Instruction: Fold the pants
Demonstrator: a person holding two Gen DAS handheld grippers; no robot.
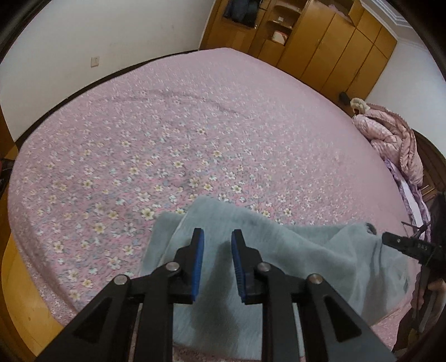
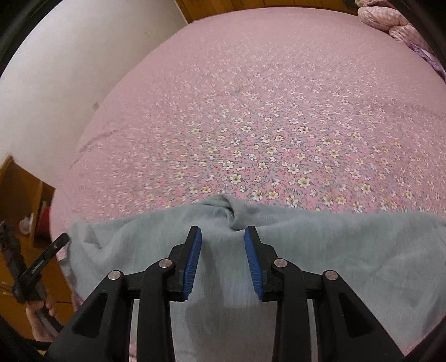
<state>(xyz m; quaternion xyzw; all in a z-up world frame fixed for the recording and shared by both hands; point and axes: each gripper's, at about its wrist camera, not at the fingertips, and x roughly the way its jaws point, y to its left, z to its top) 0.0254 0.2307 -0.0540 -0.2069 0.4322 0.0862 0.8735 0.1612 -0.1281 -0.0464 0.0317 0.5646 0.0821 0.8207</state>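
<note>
Light grey-blue fleece pants (image 1: 267,250) lie rumpled at the near edge of a pink flowered bed (image 1: 195,125). My left gripper (image 1: 218,236) is open and empty, hovering just above the left part of the pants. In the right wrist view the pants (image 2: 348,250) spread across the bed (image 2: 278,97), with a bunched fold at the far edge. My right gripper (image 2: 223,234) is open and empty above their middle. The right gripper (image 1: 407,245) shows at the right edge of the left view, and the left gripper (image 2: 41,261) at the left edge of the right view.
A pink quilted coat (image 1: 390,133) lies at the bed's right edge, also in the right wrist view (image 2: 390,19). Wooden wardrobes (image 1: 320,39) stand behind the bed. A white wall (image 1: 97,41) runs along the far left. Wooden floor (image 1: 19,292) lies below the bed's left edge.
</note>
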